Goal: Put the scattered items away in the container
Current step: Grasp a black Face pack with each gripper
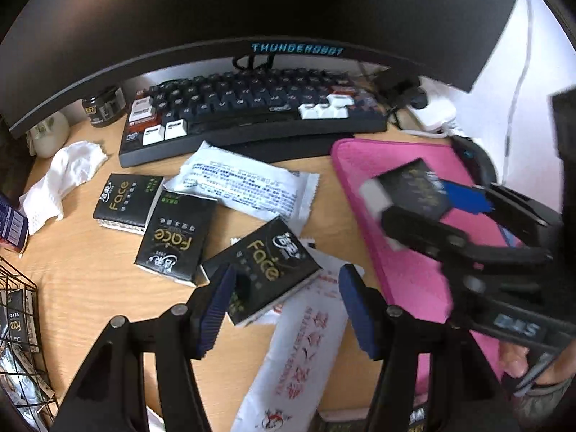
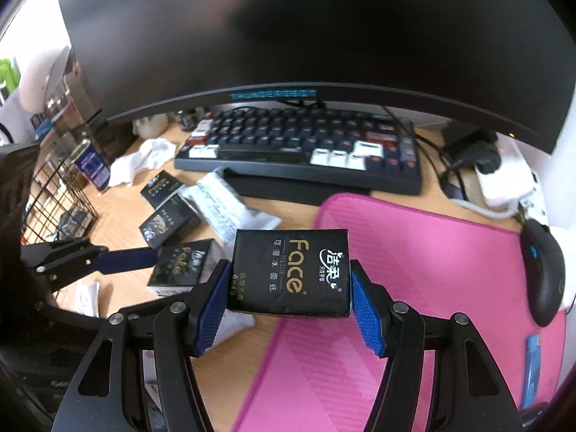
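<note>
Wooden desk [image 1: 90, 270] under a wide dark monitor [image 2: 306, 36] holds the clutter. Nearest in the right wrist view, the right gripper [image 2: 289, 304] clamps a black tissue pack [image 2: 291, 271] between its blue pads, lifted over the near left edge of the pink mat [image 2: 432, 270].

In the left wrist view, the left gripper [image 1: 284, 306] hangs with its jaws parted, not pressing on anything; a second black tissue pack [image 1: 262, 270] lies on the desk between them, its near left corner behind the left pad. That pack rests partly on a long white packet with red print [image 1: 306, 352].

Farther left lie two more black packs [image 1: 176, 235], side by side and touching. Just beyond them sits a white packet with blue print [image 1: 244, 185].

At the near left edge stands the wire basket [image 1: 21, 316], with packs already inside. A crumpled white tissue [image 1: 68, 176] lies farther back on the left.

Beyond everything, the keyboard [image 1: 252, 108] sits under the monitor. A black mouse [image 2: 543, 270] rests on the mat's far right side.
</note>
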`<action>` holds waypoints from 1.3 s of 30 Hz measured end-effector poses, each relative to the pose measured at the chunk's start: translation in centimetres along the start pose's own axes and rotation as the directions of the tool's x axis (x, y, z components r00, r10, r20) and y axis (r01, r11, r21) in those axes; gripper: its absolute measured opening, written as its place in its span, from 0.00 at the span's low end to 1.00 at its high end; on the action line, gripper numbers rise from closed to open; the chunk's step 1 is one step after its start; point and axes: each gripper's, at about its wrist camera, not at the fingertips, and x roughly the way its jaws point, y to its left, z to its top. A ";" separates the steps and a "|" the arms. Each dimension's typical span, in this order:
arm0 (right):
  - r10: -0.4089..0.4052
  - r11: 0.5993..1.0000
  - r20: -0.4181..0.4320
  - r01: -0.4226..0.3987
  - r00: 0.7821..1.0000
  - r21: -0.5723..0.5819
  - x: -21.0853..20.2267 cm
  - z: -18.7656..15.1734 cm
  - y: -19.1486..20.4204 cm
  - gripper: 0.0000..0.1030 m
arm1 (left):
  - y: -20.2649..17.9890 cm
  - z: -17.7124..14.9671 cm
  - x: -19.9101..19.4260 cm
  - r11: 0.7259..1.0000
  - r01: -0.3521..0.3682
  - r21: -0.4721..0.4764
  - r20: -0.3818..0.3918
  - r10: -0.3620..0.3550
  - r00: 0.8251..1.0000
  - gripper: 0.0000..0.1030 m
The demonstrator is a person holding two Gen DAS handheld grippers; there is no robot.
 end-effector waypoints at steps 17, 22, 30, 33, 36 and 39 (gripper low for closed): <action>0.042 0.999 -0.010 -0.042 0.999 0.015 0.9 -0.6 -0.9 0.61 | 1.0 0.1 1.0 0.999 -0.033 -0.012 0.008 0.033 0.999 0.60; 0.044 0.999 -0.004 -0.044 0.999 0.008 0.6 -0.6 -0.1 0.61 | 1.4 -1.2 0.2 0.999 -0.038 0.019 0.002 0.038 0.999 0.61; 0.056 0.998 0.011 -0.056 0.998 -0.015 0.4 -0.7 1.9 0.61 | 2.6 -2.3 0.0 1.000 -0.021 -0.015 -0.016 0.020 1.000 0.71; 0.056 0.998 0.013 -0.056 0.998 -0.018 0.5 -0.8 2.3 0.61 | 2.4 -2.0 0.8 1.000 -0.019 -0.013 -0.023 0.019 1.000 0.71; 0.051 0.998 0.009 -0.051 0.999 -0.021 0.7 -0.9 2.3 0.61 | 2.7 -2.0 1.4 0.999 0.006 -0.033 -0.030 -0.007 1.000 0.71; 0.056 0.998 0.003 -0.056 0.998 -0.009 1.1 -0.9 1.9 0.61 | 3.0 -2.0 1.6 0.999 0.019 -0.042 -0.024 -0.020 1.000 0.71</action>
